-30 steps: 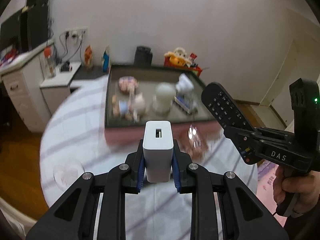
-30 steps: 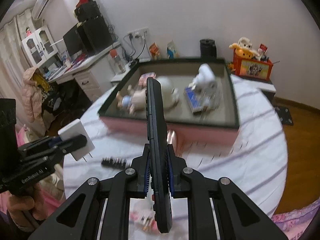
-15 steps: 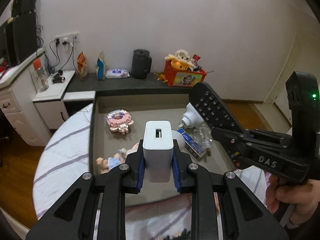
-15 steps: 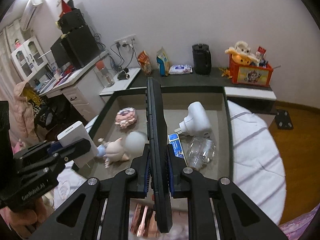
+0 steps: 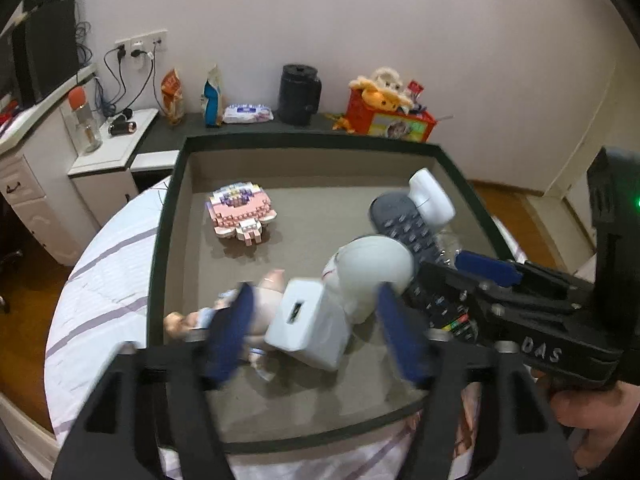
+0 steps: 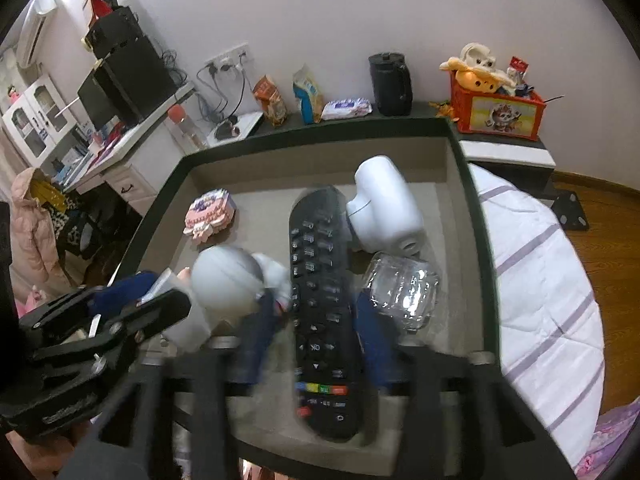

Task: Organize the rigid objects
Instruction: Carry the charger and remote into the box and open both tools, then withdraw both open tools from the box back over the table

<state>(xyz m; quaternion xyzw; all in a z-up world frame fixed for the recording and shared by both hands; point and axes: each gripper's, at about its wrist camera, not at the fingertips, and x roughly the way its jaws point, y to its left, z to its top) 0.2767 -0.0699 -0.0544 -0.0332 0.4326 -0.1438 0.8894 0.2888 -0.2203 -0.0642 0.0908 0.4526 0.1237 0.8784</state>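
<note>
- The dark-rimmed tray (image 5: 168,216) is the landmark: it sits on the striped white cloth (image 5: 104,264) and already holds most of what is in view, so the sorting looks well along.
- The left gripper (image 5: 316,336) hangs over the tray's near part. Its jaws have just been opening and now stand spread; the white charger block (image 5: 308,326) lies between them, tilted, with clear gaps to both blue pads (image 5: 230,336), so it is released, not pinched. It lies inside the tray, against the white ball-shaped toy (image 5: 374,268).
- The right gripper (image 6: 316,344) is over the tray's near right part. Its jaws have also just been opening and are apart; the black remote (image 6: 322,304) lies between them, lengthwise from the near rim toward the middle, and neither pad presses on it.
- Whether the charger and the remote have fully settled on the tray floor I cannot tell, as both are blurred.
- Also inside the tray: a pink block model (image 5: 240,214) toward the far left, a small doll (image 5: 192,318) at the near left beside the charger, a white plug-like device (image 6: 386,208) toward the far right touching the remote's top end, and a clear plastic piece (image 6: 404,288) just right of the remote.
- Done, by my reading: these two items are delivered.
- Left: drawing both grippers clear. Only the cloth's left and right sides show, and nothing lies there; the near strip is hidden behind the grippers, so I cannot say whether more waits.
</note>
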